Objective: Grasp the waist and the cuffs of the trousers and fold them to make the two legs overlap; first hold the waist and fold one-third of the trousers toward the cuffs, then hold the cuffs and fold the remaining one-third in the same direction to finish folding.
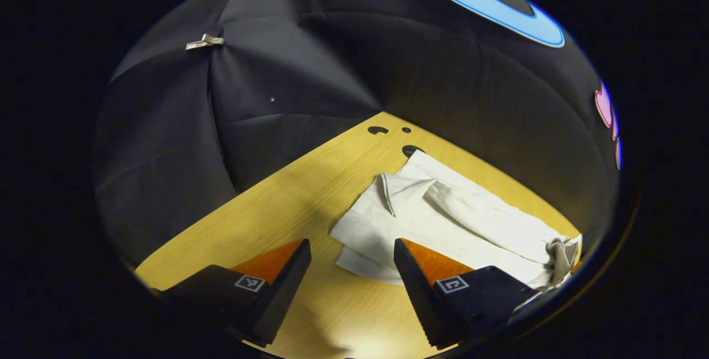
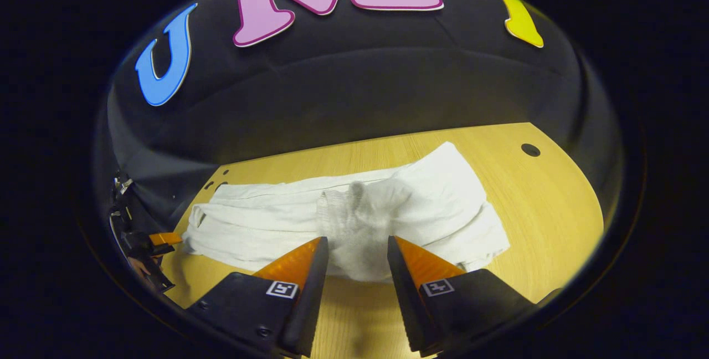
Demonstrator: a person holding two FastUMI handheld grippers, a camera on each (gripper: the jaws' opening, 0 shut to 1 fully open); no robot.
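White trousers lie crumpled lengthwise on the wooden table. In the right gripper view a bunched, blurred hump of the cloth rises just ahead of my right gripper, whose fingers stand apart on either side of it without pressing it. In the left gripper view the trousers run away to the right, with folded layers at the near end and a greyish bunch at the far right. My left gripper is open over the table at that near end. The left gripper also appears small at the left edge.
Small dark holes mark the table top near its far corner, and one hole lies right of the trousers. The black cloth wall closes in right behind the table edge. A metal clip hangs on the wall.
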